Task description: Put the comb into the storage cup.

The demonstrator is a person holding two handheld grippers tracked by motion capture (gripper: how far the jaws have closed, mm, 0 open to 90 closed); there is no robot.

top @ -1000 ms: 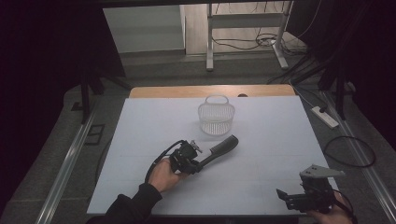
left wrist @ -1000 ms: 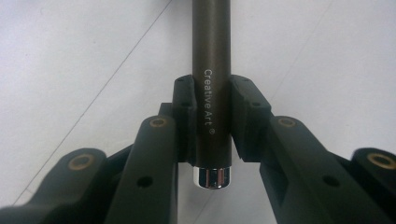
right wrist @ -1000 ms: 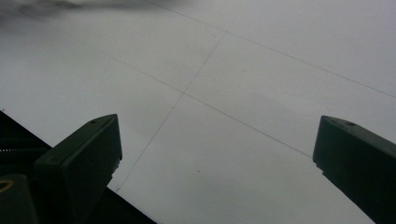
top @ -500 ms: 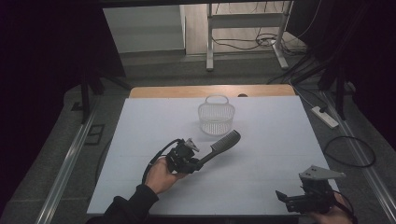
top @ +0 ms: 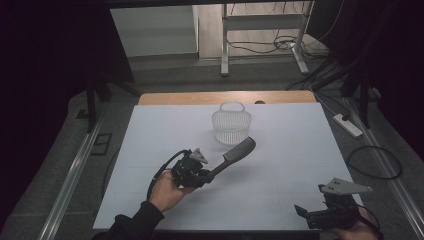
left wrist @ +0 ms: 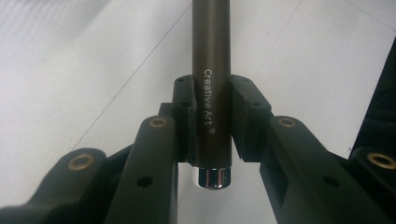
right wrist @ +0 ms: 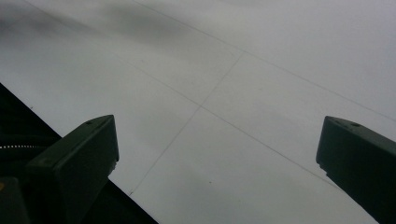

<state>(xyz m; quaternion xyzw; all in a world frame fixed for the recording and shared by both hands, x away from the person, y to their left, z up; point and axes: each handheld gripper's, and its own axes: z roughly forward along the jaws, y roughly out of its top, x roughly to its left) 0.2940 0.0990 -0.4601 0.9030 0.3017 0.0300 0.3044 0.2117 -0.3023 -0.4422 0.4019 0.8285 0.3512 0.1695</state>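
Observation:
A dark hairbrush (top: 235, 152) with a long brown handle (left wrist: 212, 70) is lifted off the white table (top: 280, 130), its bristled head pointing toward a small clear basket (top: 231, 125). My left gripper (top: 202, 172) is shut on the handle near its chrome end cap (left wrist: 212, 178); both pads squeeze the shaft, which reads "Creative Art". The brush head hangs just in front of the basket, apart from it. At the table's near right corner my right gripper (top: 305, 212) rests open, its jaws spread wide with bare table between them (right wrist: 219, 140).
The basket stands upright at the middle back of the table, handle up. A wooden strip (top: 225, 97) runs along the far edge. Metal rails flank the table, and a power strip (top: 347, 125) with cables lies on the floor to the right.
My left gripper has carried the brush up and toward the basket, so the head now sits higher and closer to it. The right gripper has stayed put.

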